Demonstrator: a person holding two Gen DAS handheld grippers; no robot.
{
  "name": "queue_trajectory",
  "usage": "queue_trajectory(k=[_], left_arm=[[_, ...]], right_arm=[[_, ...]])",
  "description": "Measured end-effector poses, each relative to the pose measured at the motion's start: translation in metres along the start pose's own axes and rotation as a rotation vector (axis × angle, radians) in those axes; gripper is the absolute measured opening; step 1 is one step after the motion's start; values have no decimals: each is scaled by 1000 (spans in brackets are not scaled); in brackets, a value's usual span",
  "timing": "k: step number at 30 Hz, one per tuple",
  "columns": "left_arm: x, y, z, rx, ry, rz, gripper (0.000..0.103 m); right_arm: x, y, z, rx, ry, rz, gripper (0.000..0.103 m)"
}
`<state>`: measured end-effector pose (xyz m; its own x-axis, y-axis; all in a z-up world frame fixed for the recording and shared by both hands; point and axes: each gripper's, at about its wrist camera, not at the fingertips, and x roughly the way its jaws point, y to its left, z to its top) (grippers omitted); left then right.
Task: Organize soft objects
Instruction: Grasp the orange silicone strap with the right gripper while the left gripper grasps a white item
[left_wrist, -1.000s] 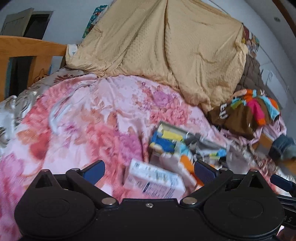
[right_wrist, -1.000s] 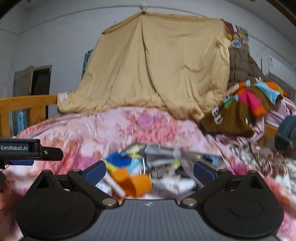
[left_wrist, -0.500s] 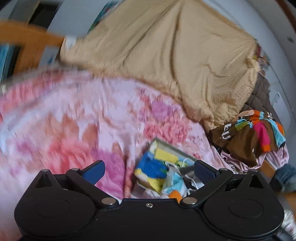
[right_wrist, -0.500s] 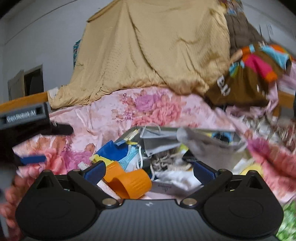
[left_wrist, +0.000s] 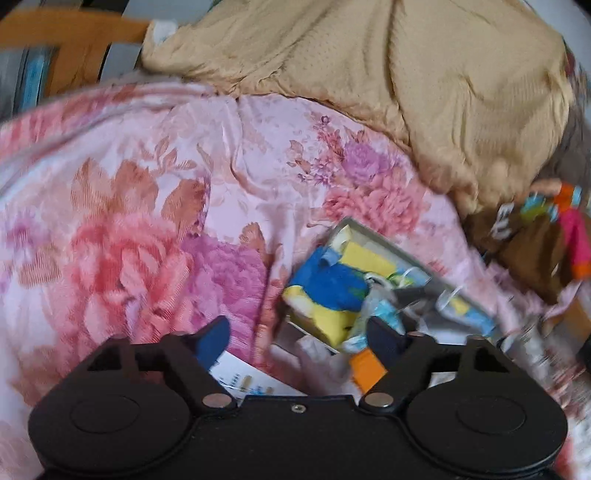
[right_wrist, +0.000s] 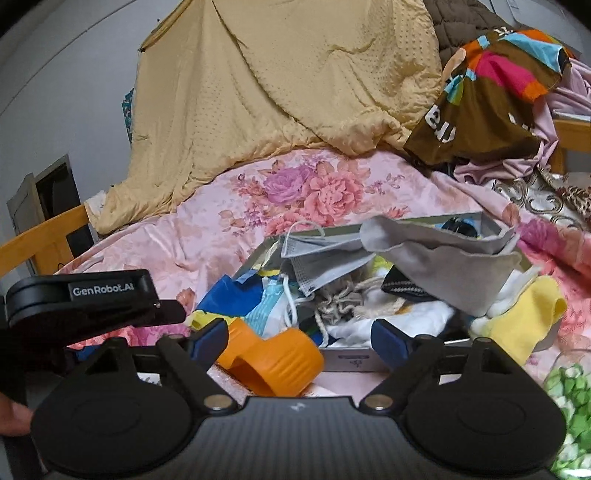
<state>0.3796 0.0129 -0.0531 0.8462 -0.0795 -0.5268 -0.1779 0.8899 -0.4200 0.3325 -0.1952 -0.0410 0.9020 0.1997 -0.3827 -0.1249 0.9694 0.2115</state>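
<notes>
Soft cloths (right_wrist: 436, 258) are heaped in the grey box (right_wrist: 347, 360) on the flowered bed (left_wrist: 147, 206), and both the left gripper (left_wrist: 299, 338) and right gripper (right_wrist: 299, 338) have been brought closer than a second ago, fingers just narrowed but still spread, nothing pinched yet.

L wrist: low, near tray (left_wrist: 384, 243) | R wrist: same tray (right_wrist: 424, 218), from right
</notes>
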Motion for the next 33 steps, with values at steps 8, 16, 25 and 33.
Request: queue_trajectory(k=[8,16,25,33], left_arm=[[14,0,1,-9,58,9,53],[19,3,-6,-30,78,-18,23],[12,11,-15,-38,41,-77,16],[-5,0,-17,50,4,-88,14]], right_arm=[[8,4,-9,26,8,-1,81],[11,4,-18,41,10,-2,62],[8,-1,-20,67,-9,-9,43],[3,2,-20,37,-44,5,34]])
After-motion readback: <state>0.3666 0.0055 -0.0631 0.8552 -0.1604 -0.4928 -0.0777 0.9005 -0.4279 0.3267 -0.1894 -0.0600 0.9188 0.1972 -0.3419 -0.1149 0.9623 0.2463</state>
